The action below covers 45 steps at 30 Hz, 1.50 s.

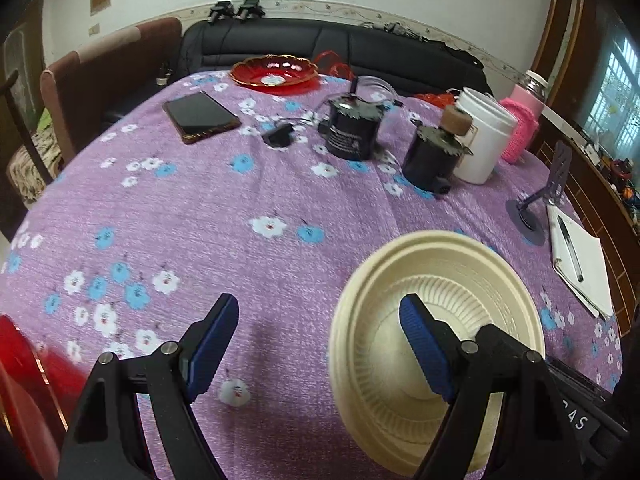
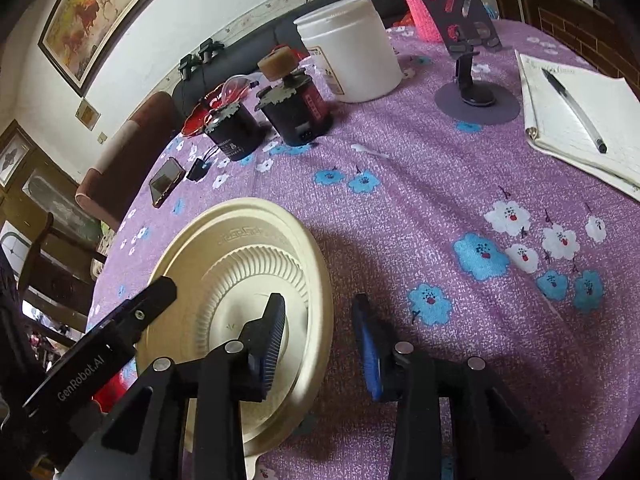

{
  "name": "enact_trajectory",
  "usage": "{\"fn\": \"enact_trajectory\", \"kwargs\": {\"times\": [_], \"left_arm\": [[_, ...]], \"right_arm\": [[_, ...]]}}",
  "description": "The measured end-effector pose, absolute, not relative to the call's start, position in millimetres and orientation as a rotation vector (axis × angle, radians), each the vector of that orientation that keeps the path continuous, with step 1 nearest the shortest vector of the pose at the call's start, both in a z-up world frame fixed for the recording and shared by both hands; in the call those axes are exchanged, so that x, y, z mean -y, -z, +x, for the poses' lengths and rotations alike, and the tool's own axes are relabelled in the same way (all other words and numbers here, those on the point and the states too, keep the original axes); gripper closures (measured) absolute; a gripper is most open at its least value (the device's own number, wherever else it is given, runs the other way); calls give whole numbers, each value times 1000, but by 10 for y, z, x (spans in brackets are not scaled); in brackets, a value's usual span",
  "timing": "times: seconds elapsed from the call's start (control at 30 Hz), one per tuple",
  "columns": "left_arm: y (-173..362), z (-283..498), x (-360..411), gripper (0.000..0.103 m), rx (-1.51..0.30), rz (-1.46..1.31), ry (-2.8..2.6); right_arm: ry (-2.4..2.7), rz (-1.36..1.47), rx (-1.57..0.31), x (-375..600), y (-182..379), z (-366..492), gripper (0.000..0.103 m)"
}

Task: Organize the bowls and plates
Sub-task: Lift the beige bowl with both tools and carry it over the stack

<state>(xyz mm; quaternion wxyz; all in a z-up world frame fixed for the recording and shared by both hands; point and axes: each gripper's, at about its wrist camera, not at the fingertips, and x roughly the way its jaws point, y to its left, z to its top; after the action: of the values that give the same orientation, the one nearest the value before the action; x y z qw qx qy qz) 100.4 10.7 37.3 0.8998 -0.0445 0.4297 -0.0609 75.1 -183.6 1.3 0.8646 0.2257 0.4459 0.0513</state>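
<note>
The cream bowl (image 1: 436, 320) sits on the worktop (image 1: 280, 200), on its purple flowered cloth, near the front edge, and both cameras have it. From the left wrist view the left gripper (image 1: 320, 344) hangs with its jaws spread wide, one blue pad over bare cloth, the other over the bowl's ribbed inside, nothing pinched. Over to the right wrist view: the right gripper (image 2: 320, 344) has its jaws parted, one finger over the bowl (image 2: 248, 300), the other over the cloth beside the rim (whether a pad touches the rim I cannot tell). Only the left view shows a red plate (image 1: 24, 392) at its lower left corner and a red dish (image 1: 274, 72) at the far edge. Only the right view shows the framed painting (image 2: 92, 8) on the wall. Both catch the white tub (image 2: 352, 56), the phone (image 1: 200, 116), the notebook (image 2: 588, 116) with its pen (image 2: 576, 108), and the two dark cylinders (image 1: 352, 128).
</note>
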Motion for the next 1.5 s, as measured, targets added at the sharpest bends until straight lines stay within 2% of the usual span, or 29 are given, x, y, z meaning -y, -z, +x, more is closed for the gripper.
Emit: {"fn": "enact_trajectory", "kwargs": {"times": [0.1,0.13,0.17,0.2,0.23,0.27,0.57,0.63,0.7,0.8,0.83,0.93,1.27,1.5], "left_arm": [[-336,1011,-73,22,-896,-85,143],[-327,1017,-67,27,-900,-89,154],[-321,1023,-63,44,-906,-95,169],[-310,1032,-55,57,-918,-103,191],[-288,1044,-42,80,-938,-110,218],[-258,1061,-30,86,-960,-117,242],[-221,1063,16,88,-976,-130,264],[-194,1081,8,87,-983,-140,254],[-179,1092,2,85,-984,-154,256],[-210,1100,-6,85,-981,-161,276],[-251,1092,-17,89,-971,-169,286],[-419,1021,-49,92,-927,-201,333],[-894,388,10,91,-843,-202,453],[-1071,-168,-430,91,-805,-187,378]], "right_arm": [[-108,470,-928,1819,-9,748,66],[-110,470,-924,1812,-10,745,66],[-112,468,-922,1803,-9,744,66],[-113,463,-919,1791,-12,744,66],[-113,460,-915,1784,-14,741,65],[-114,456,-911,1776,-19,740,65],[-96,416,-897,1721,-29,752,66],[-74,378,-878,1679,-57,736,76],[-56,345,-865,1642,-80,720,80],[-29,324,-858,1615,-101,710,80],[-12,323,-859,1617,-115,694,80],[11,343,-847,1652,-197,574,80],[44,387,-790,1743,-636,-182,81],[-68,402,-758,1375,-737,-529,80]]}}
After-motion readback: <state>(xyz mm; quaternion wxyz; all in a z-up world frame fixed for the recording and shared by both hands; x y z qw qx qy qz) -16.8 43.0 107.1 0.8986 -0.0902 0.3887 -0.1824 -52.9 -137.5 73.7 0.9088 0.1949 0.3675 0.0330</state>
